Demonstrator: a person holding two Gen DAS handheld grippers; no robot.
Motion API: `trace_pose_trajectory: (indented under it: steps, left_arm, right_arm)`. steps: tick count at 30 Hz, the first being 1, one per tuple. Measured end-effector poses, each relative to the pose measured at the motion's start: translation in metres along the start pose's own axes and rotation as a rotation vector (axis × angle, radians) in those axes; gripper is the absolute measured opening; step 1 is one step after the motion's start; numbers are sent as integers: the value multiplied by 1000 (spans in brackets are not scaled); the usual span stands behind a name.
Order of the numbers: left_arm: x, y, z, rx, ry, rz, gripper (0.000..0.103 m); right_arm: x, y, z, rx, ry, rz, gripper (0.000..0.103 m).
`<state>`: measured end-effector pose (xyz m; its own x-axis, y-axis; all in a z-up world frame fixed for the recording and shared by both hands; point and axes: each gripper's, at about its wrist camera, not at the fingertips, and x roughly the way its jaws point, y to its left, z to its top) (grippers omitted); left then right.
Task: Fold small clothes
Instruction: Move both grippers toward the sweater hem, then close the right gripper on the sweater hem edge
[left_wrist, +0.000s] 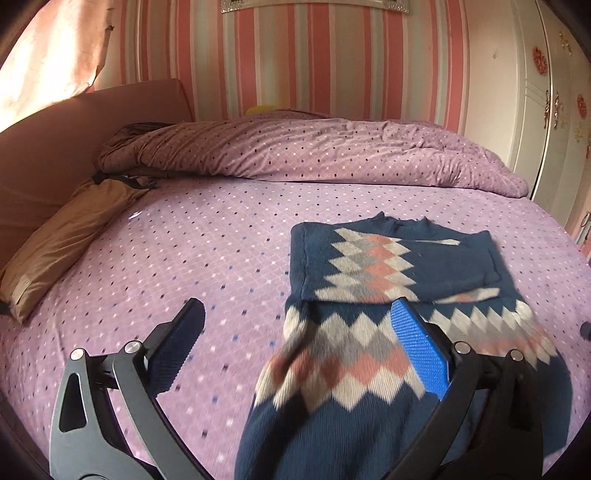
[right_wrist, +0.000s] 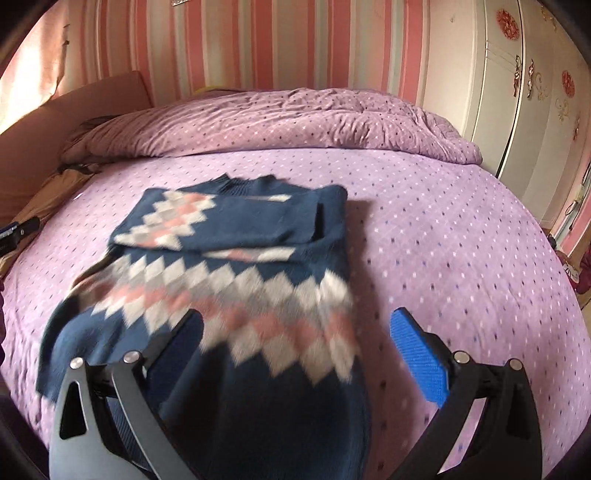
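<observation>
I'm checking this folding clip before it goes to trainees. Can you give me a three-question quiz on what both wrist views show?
1. True or false: the sleeves of the navy sweater are already folded across its chest.
2. Which gripper has its fingers open on either side of the sweater's right edge? A) left gripper B) right gripper
3. Fill in: the sweater lies on a purple dotted ____.

Key:
1. True; a folded navy panel lies over the upper part.
2. B; the left gripper is open over the opposite, left edge.
3. Bedsheet; a rumpled duvet lies beyond it.
</observation>
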<state>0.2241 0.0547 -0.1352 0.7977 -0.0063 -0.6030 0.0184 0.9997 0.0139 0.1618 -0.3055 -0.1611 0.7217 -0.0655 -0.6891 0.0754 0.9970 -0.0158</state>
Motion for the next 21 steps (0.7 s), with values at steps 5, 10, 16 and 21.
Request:
trace_pose_trajectory:
  steps: [5, 10, 16, 21]
  left_arm:
    - [-34, 12, -27, 1, 8, 0, 100]
    - [-53, 27, -57, -28, 30, -6, 100]
    - [-65, 37, -95, -27, 66, 13, 100]
    - [-65, 44, -126, -39, 114, 24, 100]
  right_arm:
    - [-27, 5, -38, -7, 16, 19, 101]
    - [-49, 8, -70, 5, 25, 39, 101]
    - [-59, 1, -105, 22, 53, 41, 101]
    - [-62, -3, -125, 23, 67, 33, 101]
